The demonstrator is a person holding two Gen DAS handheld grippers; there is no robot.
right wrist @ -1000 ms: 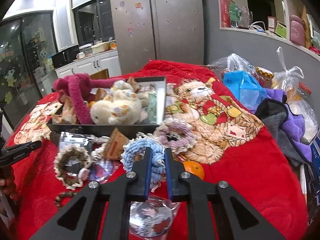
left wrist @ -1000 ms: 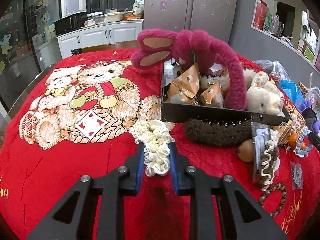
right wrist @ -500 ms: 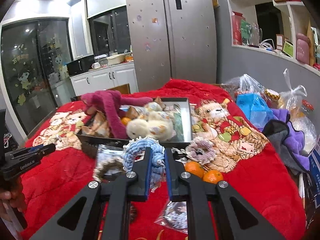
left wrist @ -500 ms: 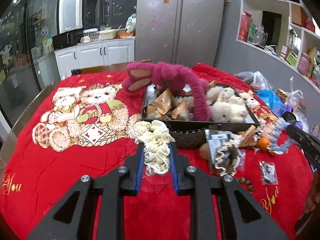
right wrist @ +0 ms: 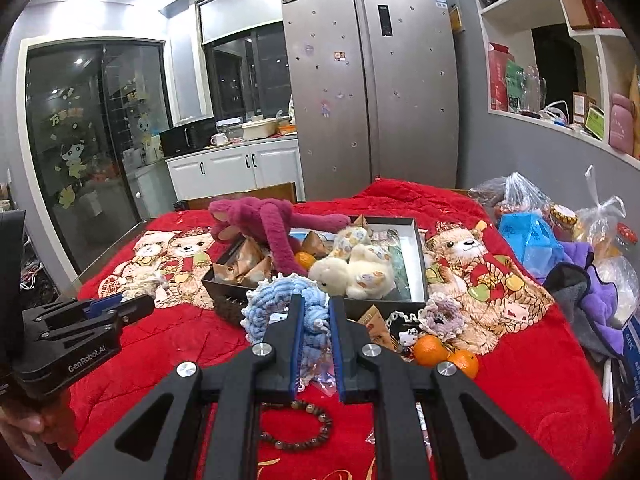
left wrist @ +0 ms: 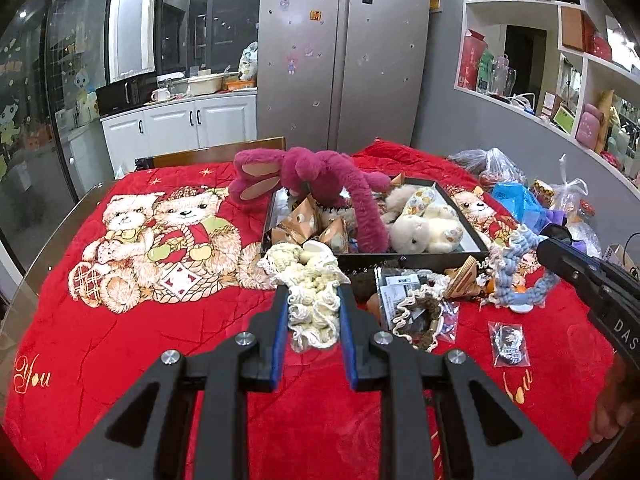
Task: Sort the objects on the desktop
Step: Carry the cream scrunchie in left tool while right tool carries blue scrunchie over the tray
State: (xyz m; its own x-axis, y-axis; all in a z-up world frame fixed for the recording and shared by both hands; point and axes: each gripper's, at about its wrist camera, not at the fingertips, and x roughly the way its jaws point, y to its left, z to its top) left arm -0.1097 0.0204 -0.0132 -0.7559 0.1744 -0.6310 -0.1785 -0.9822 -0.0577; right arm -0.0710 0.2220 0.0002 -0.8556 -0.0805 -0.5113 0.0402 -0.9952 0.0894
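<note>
My left gripper is shut on a cream crochet scrunchie and holds it above the red blanket. My right gripper is shut on a light-blue crochet scrunchie, also lifted off the table. In the left wrist view the right gripper comes in from the right with the blue scrunchie hanging from it. Just beyond both stands a black tray holding a magenta plush, a cream plush and brown wrapped packets.
In front of the tray lie a lilac scrunchie, two oranges, a bead bracelet and small plastic packets. Plastic bags and a purple cloth crowd the right edge. The teddy-bear print lies left.
Both grippers have risen and drawn back from the table, each still shut on its scrunchie. The tray and the clutter now look smaller and farther away.
</note>
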